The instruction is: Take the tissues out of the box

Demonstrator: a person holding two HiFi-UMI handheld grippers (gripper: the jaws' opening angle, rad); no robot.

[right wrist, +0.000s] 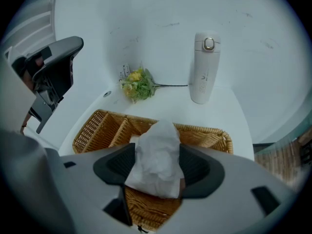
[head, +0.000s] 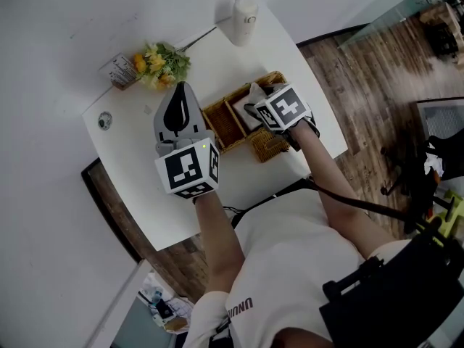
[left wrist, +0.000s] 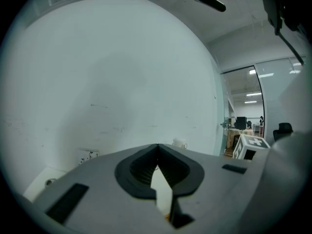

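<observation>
Your right gripper (right wrist: 157, 151) fills the bottom of its own view, its grey jaws spread wide and its dark ribbed pads (right wrist: 197, 165) standing on either side of a crumpled white tissue (right wrist: 158, 130). That tissue stands upright in the gap between the jaws and fills it from pad to pad, though the pads do not appear to press into it. Just below and beyond the jaws, the tissue rises out of a wicker basket (right wrist: 95, 126) with woven dividers, which sits on a white table (right wrist: 229, 113). Whatever the tissue comes out of is hidden beneath the tissue and the jaws. Farther beyond the jaws and a little to their right, a white flask (right wrist: 204, 69) stands upright on the table. Beyond the jaws to their left lies a small bunch of yellow flowers (right wrist: 136, 86) with green leaves, its stem pointing toward the flask. Your left gripper (left wrist: 157, 147) is held well to the left of the basket, above the table, and points roughly level at a bare white wall (left wrist: 122, 82). Its jaws meet at the tips, leaving only a slim leaf-shaped slit behind them, and nothing sits between them. In the head view, the right gripper's marker cube (head: 284, 107) sits over the basket.
</observation>
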